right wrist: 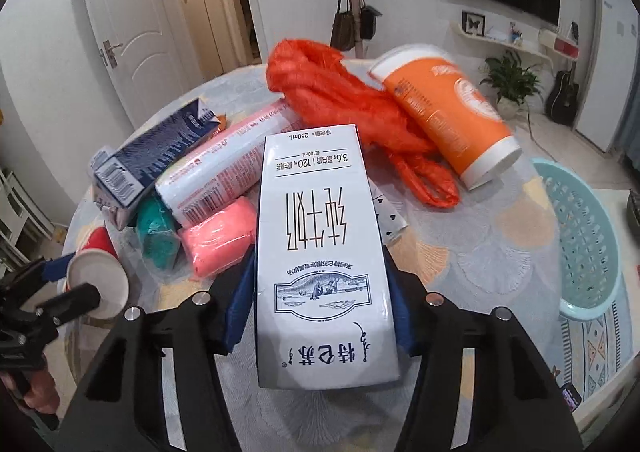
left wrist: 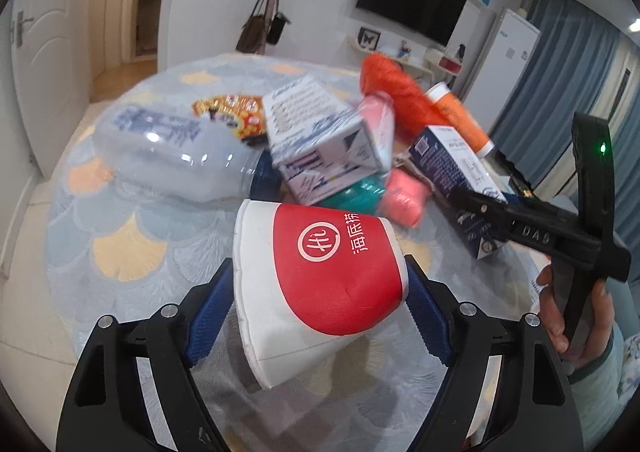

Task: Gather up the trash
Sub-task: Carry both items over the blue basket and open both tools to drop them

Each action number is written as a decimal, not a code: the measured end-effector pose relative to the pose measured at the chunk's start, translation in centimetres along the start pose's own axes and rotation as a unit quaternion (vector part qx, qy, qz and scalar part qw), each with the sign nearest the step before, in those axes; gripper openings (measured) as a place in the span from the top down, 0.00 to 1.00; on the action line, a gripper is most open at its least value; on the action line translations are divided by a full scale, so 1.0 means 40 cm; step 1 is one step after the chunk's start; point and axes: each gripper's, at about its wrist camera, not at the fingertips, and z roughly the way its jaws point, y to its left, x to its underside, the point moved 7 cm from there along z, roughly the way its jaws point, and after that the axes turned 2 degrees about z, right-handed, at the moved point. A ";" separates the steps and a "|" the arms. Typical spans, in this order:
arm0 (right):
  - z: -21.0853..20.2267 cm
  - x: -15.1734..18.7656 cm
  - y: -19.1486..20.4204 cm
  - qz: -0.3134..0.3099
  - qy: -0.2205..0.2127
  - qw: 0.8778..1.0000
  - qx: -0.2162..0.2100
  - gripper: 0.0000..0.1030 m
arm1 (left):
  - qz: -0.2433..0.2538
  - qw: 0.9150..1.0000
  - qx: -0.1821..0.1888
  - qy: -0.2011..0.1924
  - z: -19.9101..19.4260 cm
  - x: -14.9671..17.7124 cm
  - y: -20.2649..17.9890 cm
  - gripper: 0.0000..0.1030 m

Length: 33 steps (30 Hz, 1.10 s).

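Only right view: laundry basket (right wrist: pixel 580 236) | left view: clear bottle (left wrist: pixel 172 155)

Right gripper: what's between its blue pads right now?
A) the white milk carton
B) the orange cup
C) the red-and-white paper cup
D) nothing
A: in the right wrist view the right gripper has both blue pads against the sides of the white milk carton.

I see even, soft indoor light, glare on the bottle (left wrist: pixel 168 155), motion blur across the pile, and fisheye bending with dark corners.
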 end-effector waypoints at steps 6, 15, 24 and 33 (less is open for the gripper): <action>-0.077 -0.010 -0.012 0.008 -0.041 0.999 0.008 0.48 | 0.024 0.999 0.024 -0.034 -0.041 -0.038 -0.066 0.24; -0.189 -0.050 -0.145 0.057 -0.099 0.993 0.043 0.48 | 0.084 0.993 0.060 -0.063 -0.021 -0.154 -0.216 0.24; -0.232 -0.067 -0.434 0.159 -0.113 0.975 0.108 0.48 | 0.148 0.981 0.110 -0.054 0.114 -0.259 -0.455 0.24; -0.136 -0.017 -0.721 0.282 -0.065 0.945 0.150 0.48 | 0.168 0.972 0.163 -0.001 0.320 -0.324 -0.673 0.24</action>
